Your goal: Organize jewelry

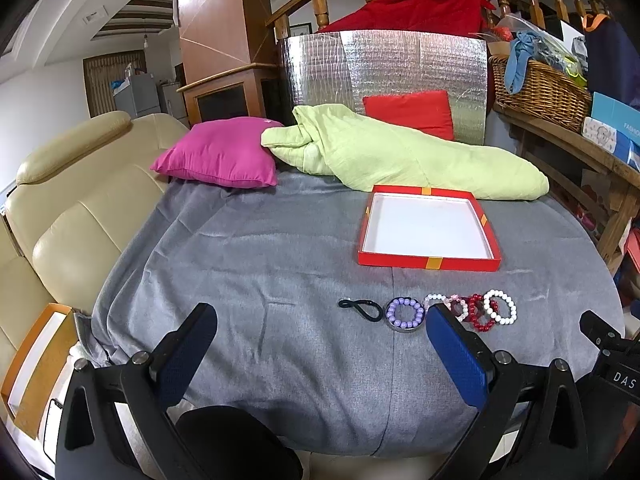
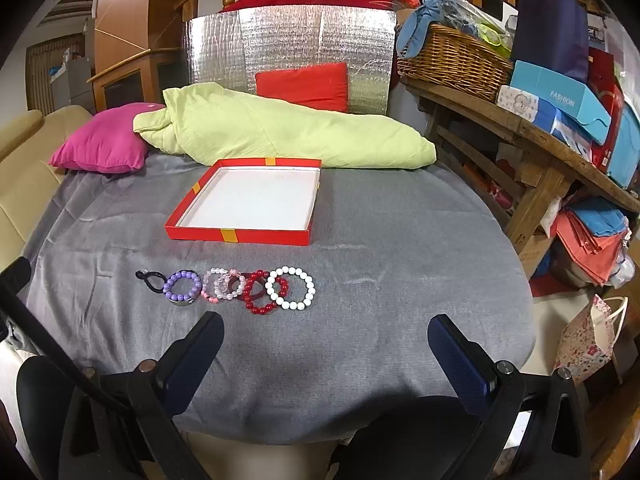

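A row of jewelry lies on the grey cloth: a black hair tie [image 1: 359, 307] [image 2: 150, 279], a purple bead bracelet [image 1: 405, 313] [image 2: 182, 285] on a metal ring, a pink-white bracelet [image 1: 456, 305] [image 2: 225, 283], a red bead bracelet [image 1: 480, 315] [image 2: 259, 293] and a white bead bracelet [image 1: 500, 306] [image 2: 291, 287]. A shallow red box [image 1: 428, 260] [image 2: 240, 236] with a white floor stands empty behind them. My left gripper [image 1: 320, 336] is open, near the row's left end. My right gripper [image 2: 326, 344] is open, in front of the row's right end.
A green quilt [image 1: 400, 152] [image 2: 280, 132], a magenta pillow [image 1: 218, 152] [image 2: 100, 144] and a red cushion [image 1: 408, 114] lie at the back. A beige sofa [image 1: 72, 208] is left. A wooden bench [image 2: 520, 128] with a wicker basket [image 2: 452, 60] and boxes is right.
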`<state>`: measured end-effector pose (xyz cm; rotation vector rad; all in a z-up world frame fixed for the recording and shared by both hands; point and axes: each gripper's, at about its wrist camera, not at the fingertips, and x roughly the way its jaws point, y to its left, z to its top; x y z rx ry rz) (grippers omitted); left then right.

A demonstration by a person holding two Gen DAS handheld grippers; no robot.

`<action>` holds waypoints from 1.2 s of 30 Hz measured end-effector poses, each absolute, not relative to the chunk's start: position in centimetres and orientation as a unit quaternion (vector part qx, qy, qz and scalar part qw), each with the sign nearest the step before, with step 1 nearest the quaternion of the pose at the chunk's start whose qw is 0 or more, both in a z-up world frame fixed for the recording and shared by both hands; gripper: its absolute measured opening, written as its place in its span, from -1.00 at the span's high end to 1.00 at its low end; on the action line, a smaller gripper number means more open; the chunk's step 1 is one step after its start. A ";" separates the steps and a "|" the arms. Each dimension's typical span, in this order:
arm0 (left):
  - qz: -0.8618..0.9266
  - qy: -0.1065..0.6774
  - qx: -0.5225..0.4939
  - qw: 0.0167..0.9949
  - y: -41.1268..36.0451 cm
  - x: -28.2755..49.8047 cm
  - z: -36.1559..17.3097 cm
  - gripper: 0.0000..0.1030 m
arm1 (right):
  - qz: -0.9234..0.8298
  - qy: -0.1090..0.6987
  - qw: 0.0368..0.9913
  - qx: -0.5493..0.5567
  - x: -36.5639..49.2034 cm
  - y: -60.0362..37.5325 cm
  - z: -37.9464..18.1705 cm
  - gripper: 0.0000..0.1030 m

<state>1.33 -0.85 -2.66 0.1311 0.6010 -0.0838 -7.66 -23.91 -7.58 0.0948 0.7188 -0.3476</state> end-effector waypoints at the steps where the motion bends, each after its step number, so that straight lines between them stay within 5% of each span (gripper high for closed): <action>1: -0.041 0.296 0.065 0.952 -0.9 1.4 -2.7 -1.00 | -0.169 0.350 0.920 0.047 -7.7 -24.0 -7.7 -1.00; 36: -0.034 0.314 0.082 0.945 -2.0 3.5 -4.5 -1.00 | -0.166 0.365 0.914 0.063 -4.8 -25.9 -9.5 -1.00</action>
